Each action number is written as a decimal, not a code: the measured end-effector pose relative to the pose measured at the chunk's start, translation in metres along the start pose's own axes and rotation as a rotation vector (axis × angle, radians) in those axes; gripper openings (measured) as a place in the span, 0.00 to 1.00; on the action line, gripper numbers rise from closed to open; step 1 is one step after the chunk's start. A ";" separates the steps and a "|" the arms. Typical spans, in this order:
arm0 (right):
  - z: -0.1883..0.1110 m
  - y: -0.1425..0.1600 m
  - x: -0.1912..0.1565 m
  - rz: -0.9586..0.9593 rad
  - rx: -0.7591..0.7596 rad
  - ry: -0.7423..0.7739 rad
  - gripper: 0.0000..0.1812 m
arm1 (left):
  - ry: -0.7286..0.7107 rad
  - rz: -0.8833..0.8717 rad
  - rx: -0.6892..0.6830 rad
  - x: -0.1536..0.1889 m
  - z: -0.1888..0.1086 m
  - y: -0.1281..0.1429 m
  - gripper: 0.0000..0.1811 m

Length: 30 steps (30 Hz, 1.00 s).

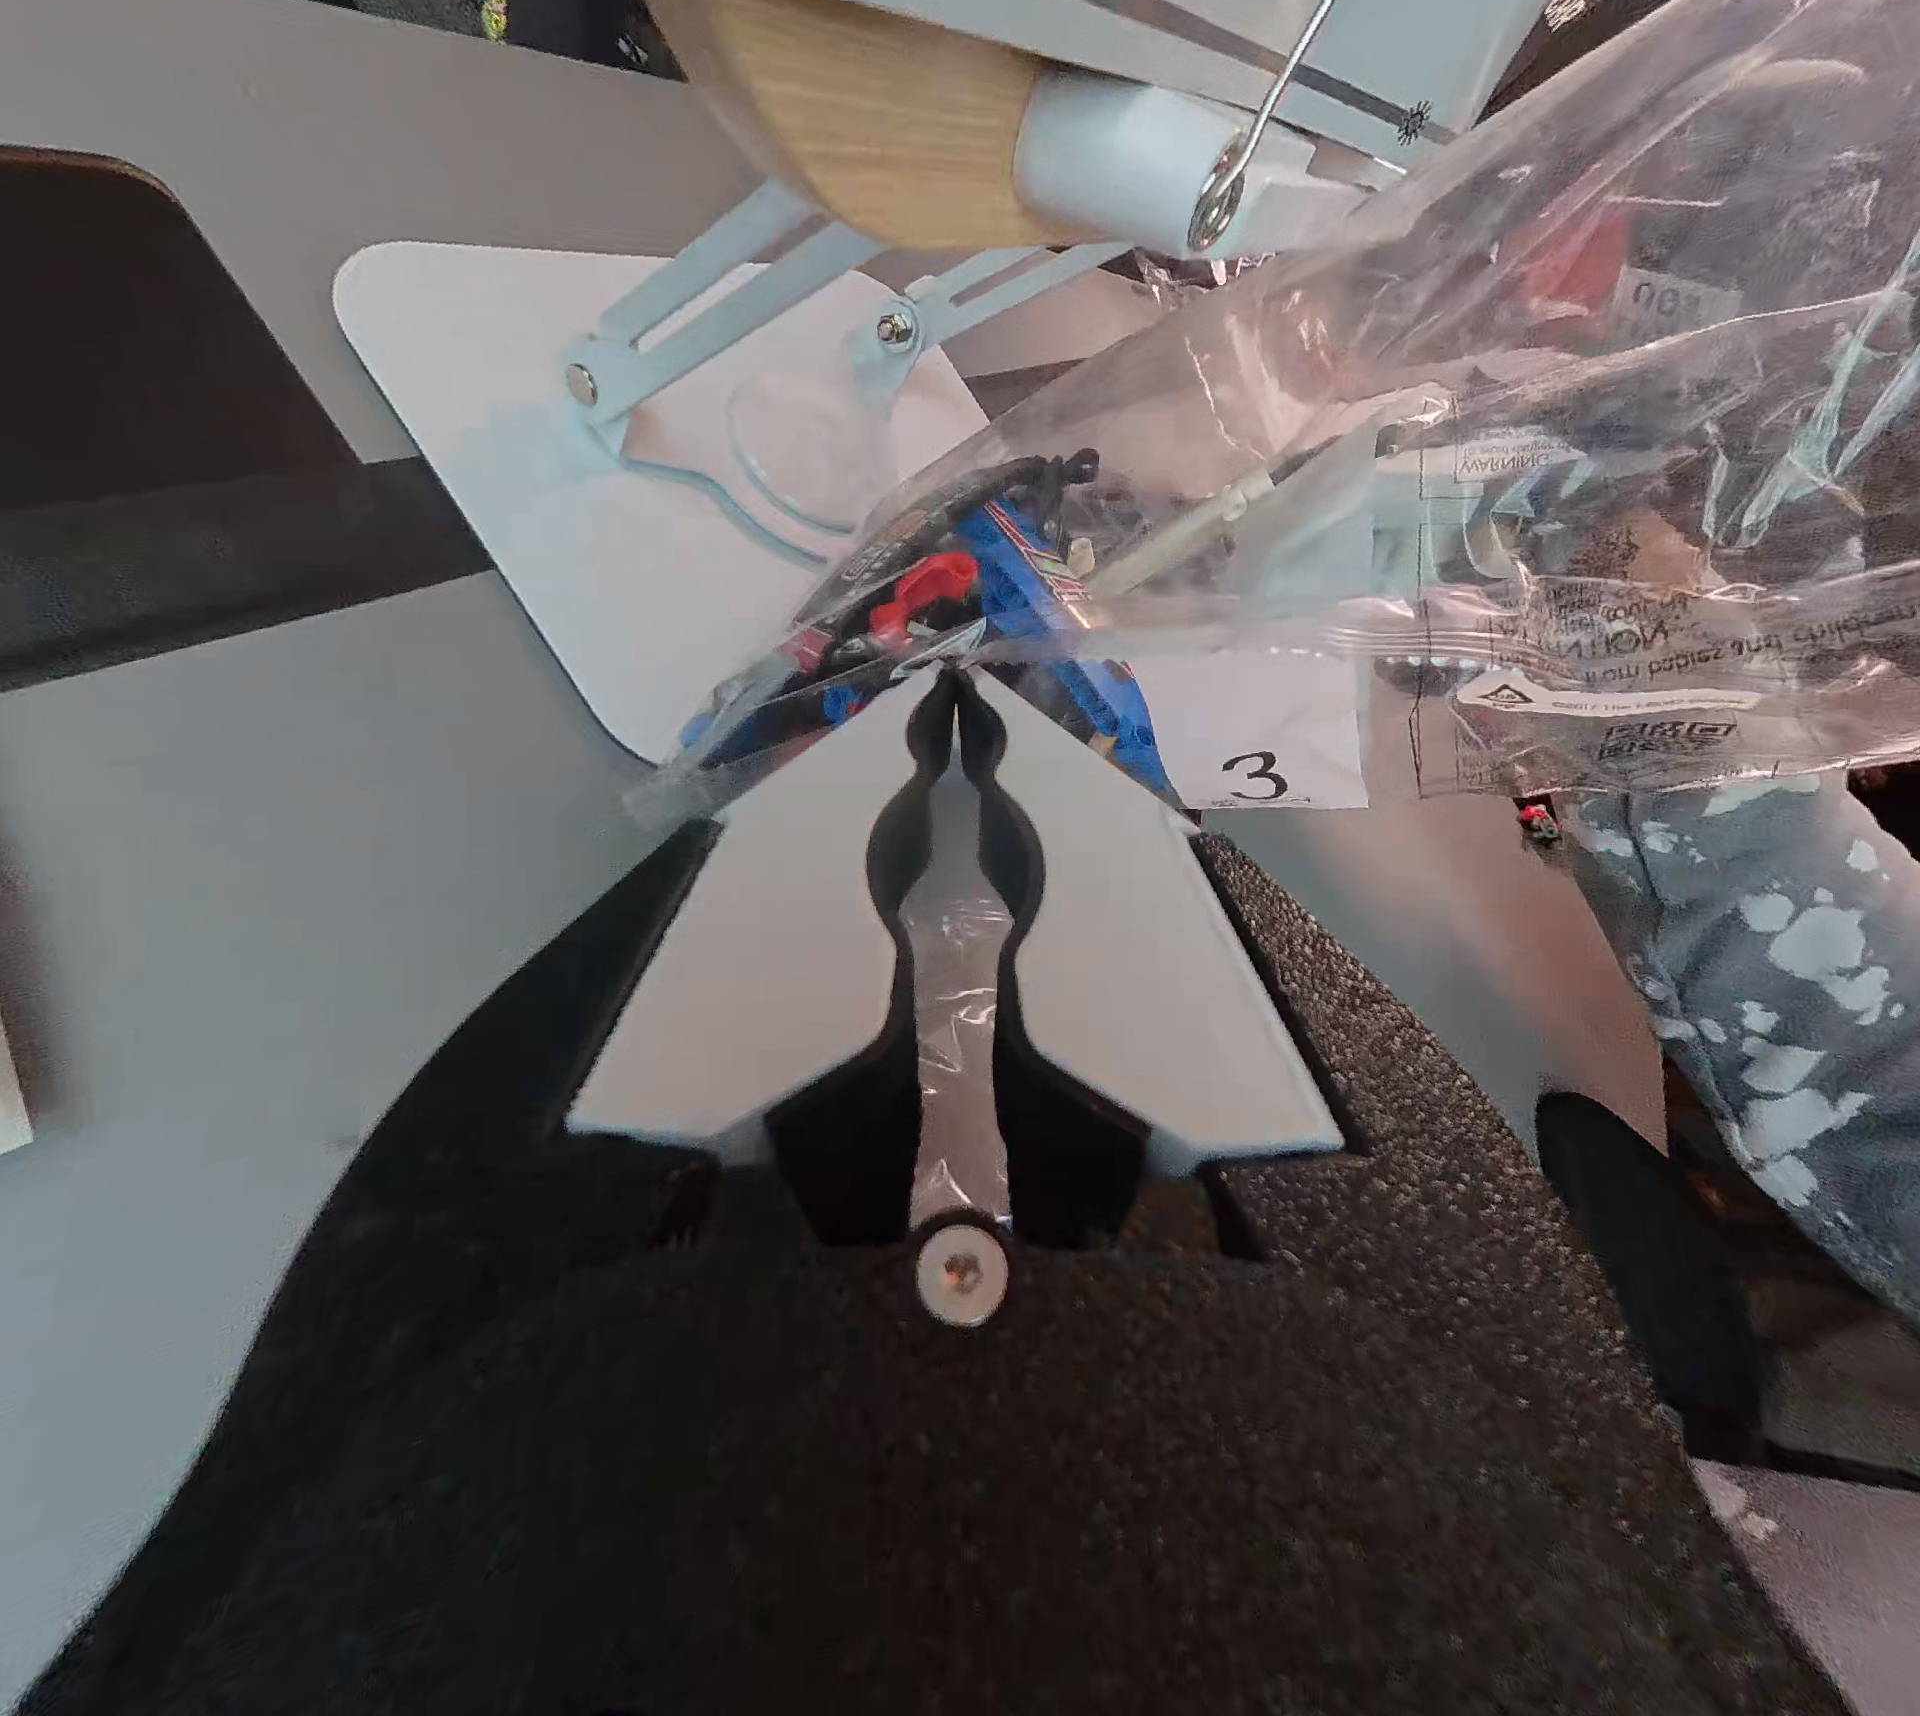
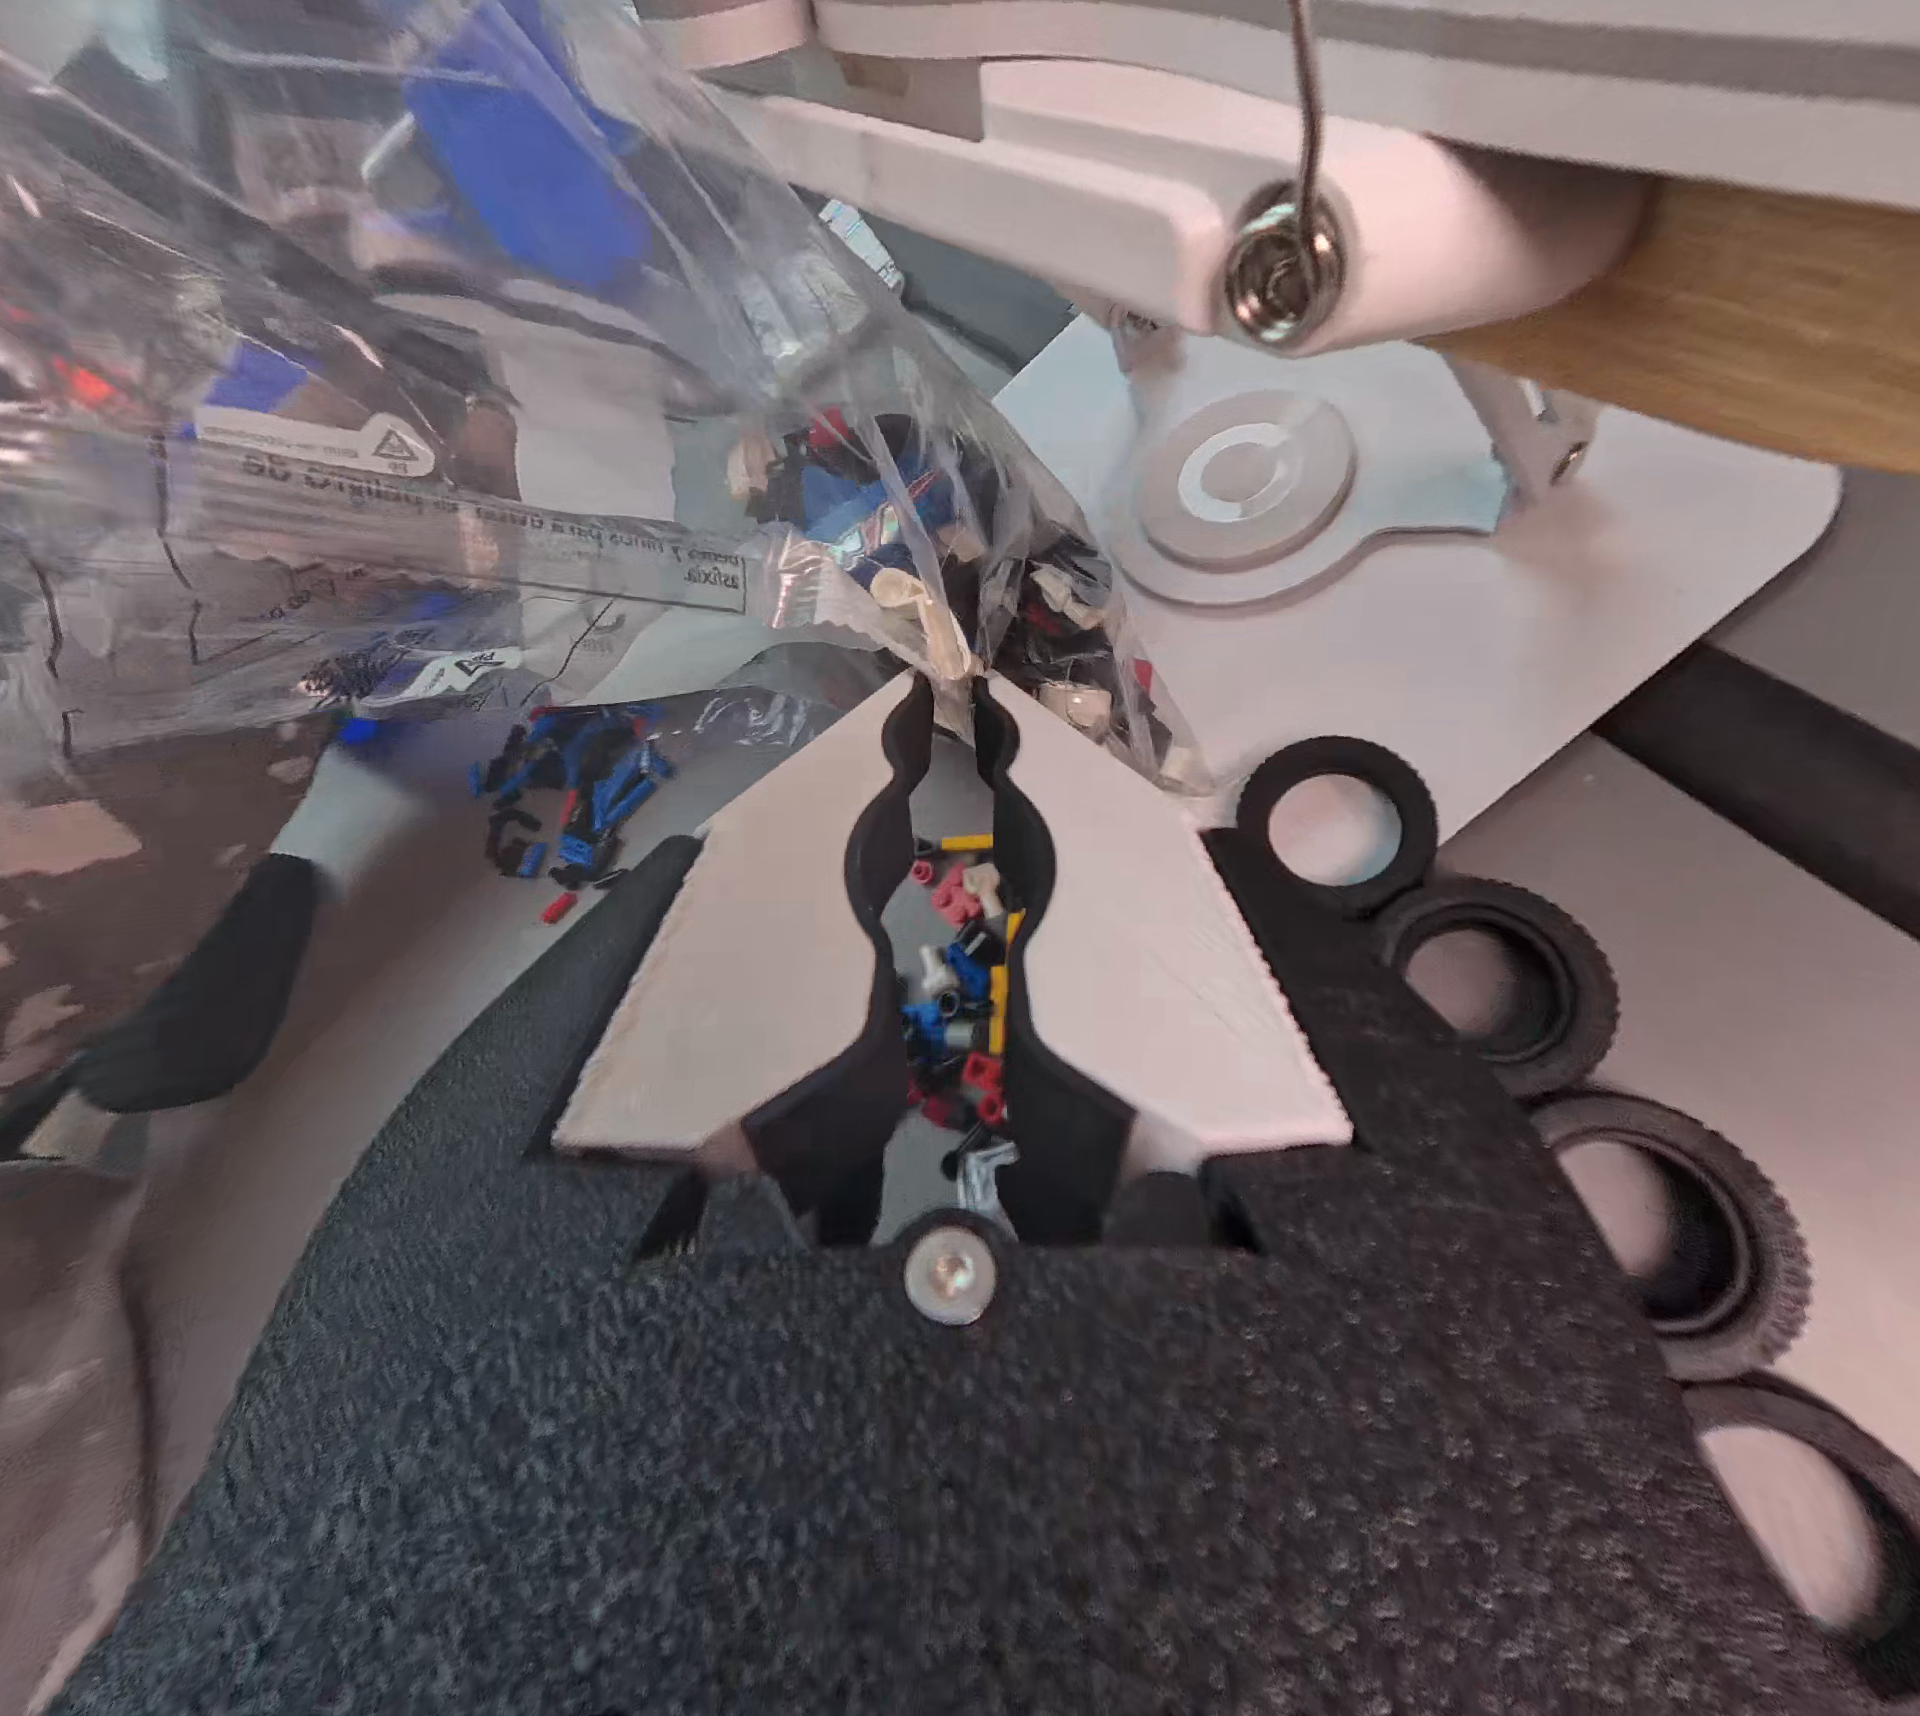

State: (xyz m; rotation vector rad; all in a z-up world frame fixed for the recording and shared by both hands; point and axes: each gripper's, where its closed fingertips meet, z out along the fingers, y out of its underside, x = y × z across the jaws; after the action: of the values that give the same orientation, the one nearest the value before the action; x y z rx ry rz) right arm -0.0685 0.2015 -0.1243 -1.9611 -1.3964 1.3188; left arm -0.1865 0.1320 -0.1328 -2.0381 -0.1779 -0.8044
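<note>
A clear plastic bag (image 1: 1455, 461) with small blue, red, black and beige toy building parts hangs in the air between both grippers. My left gripper (image 1: 956, 679) is shut on one corner of the bag, and film runs down between its fingers. My right gripper (image 2: 948, 684) is shut on another corner of the bag (image 2: 436, 419), where beige and black parts (image 2: 997, 596) bunch up. Loose small parts (image 2: 961, 980) lie on the table under the right gripper. A pile of blue and black parts (image 2: 571, 793) lies on the table farther left.
A white desk lamp with a flat base (image 1: 582, 461) and a wooden-tipped arm (image 1: 873, 139) stands just behind the bag; its base also shows in the right wrist view (image 2: 1455, 627). Several black toy tyres (image 2: 1496, 980) lie in a row at the right. A person's patterned sleeve (image 1: 1766, 970) is at the right. The grippers' ends are close to 15 cm from one another.
</note>
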 end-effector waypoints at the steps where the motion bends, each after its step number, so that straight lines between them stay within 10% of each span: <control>1: -0.002 0.001 -0.004 0.045 -0.015 -0.024 0.04 | 0.011 -0.032 -0.021 0.002 -0.002 0.002 0.00; 13: 0.005 0.001 0.007 0.124 -0.037 -0.018 0.03 | 0.026 -0.166 -0.027 -0.017 0.006 0.002 0.00; 24: 0.006 0.000 0.015 0.229 -0.023 -0.077 0.03 | 0.074 0.089 -0.092 -0.004 0.021 0.013 0.00; 30: -0.005 0.015 0.002 0.293 -0.020 -0.133 0.01 | 0.196 -0.191 -0.169 0.014 0.019 0.028 0.00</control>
State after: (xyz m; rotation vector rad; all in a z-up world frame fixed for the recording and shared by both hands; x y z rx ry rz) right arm -0.0566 0.1977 -0.1338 -2.1908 -1.2160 1.5945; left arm -0.1552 0.1288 -0.1515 -2.1056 -0.2015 -1.1668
